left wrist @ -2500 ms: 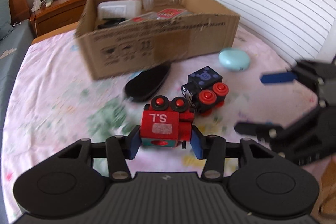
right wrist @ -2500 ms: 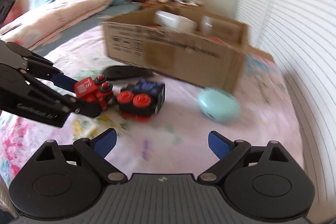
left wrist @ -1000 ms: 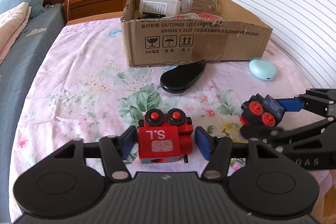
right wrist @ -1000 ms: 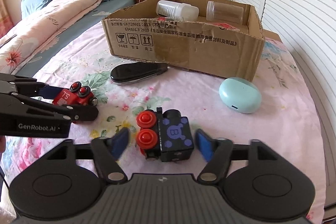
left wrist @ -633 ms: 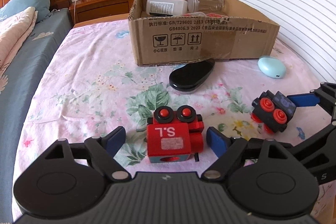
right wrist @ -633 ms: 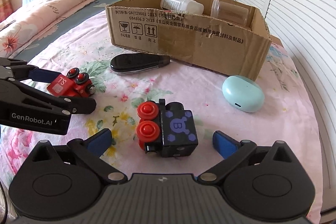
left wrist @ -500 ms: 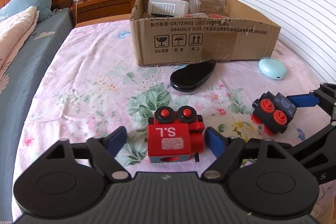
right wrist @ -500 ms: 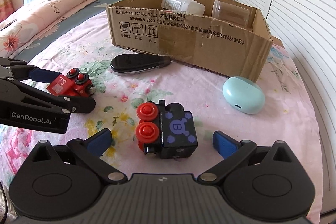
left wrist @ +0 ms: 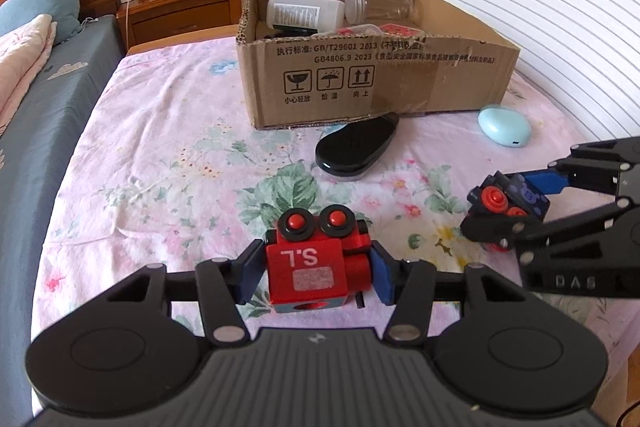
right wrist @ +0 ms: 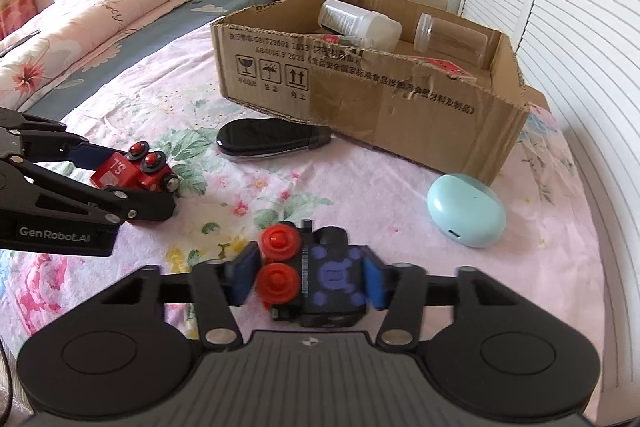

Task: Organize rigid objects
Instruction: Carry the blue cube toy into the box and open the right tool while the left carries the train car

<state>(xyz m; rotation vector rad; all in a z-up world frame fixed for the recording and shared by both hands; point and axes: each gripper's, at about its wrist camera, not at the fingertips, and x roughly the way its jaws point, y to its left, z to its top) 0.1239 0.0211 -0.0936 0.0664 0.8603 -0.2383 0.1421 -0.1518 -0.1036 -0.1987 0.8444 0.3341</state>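
1. The left gripper (left wrist: 314,277) has its blue pads pressed against both sides of the red wooden toy train engine with the "S.L" label (left wrist: 316,263), so it's clamped right on it. The engine is down low over the pink floral bedsheet (left wrist: 160,167); can't tell if it's actually lifted off.
2. The right gripper (right wrist: 306,285) is closed the same way on the black toy train car with red round knobs and purple markings (right wrist: 316,281), one pad on each side. It looks slightly blurry in the right wrist view.
3. From the left wrist view the black car (left wrist: 506,205) sits off to the right of the red engine, well apart from it.
4. The open brown cardboard box with printed shipping symbols (left wrist: 360,83) sits further back on the bed. A white plastic bottle (left wrist: 304,13) and a clear plastic jar (left wrist: 378,5) are lying on their sides inside.
5. A glossy black teardrop-shaped case (left wrist: 356,147) lies just in front of the box, its narrow end touching or almost touching the box wall.
6. A pale mint-green rounded case (left wrist: 505,127) sits near the box's right front corner.
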